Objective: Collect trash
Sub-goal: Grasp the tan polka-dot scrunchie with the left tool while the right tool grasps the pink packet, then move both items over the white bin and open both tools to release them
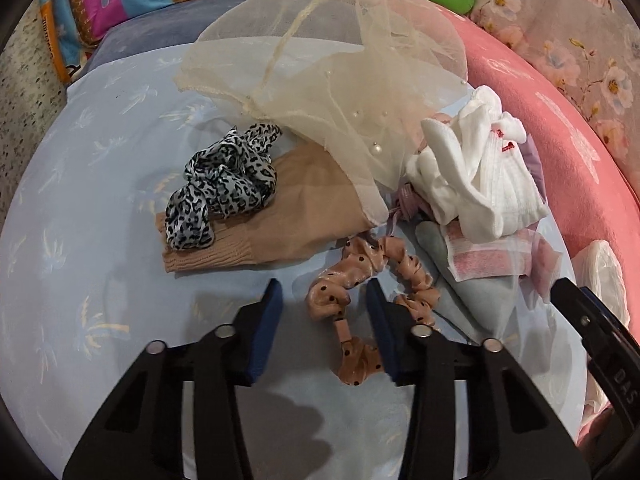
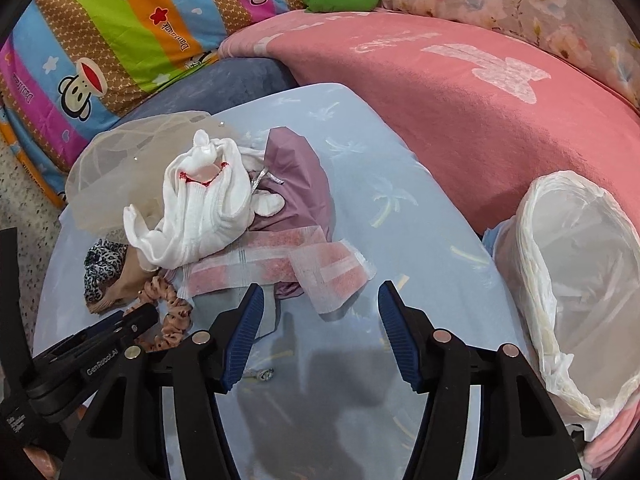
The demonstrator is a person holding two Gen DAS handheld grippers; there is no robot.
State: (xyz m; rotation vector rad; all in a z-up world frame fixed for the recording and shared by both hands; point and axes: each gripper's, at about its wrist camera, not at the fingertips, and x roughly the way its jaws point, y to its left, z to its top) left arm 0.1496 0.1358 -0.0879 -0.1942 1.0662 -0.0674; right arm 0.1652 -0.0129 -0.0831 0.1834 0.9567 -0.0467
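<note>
Near the sheet's (image 1: 80, 208) front edge, the left gripper (image 1: 324, 304) straddles a soft, light scrunchie (image 1: 352, 276), unclenched; the right gripper (image 2: 320, 312) gapes empty.

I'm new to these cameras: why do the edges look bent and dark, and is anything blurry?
Left wrist view: fisheye bends the table edge, corners go black, scrunchie stays sharp. Right wrist view: same curving, bin bag glares slightly, gripper shadow falls below the fingers.
</note>
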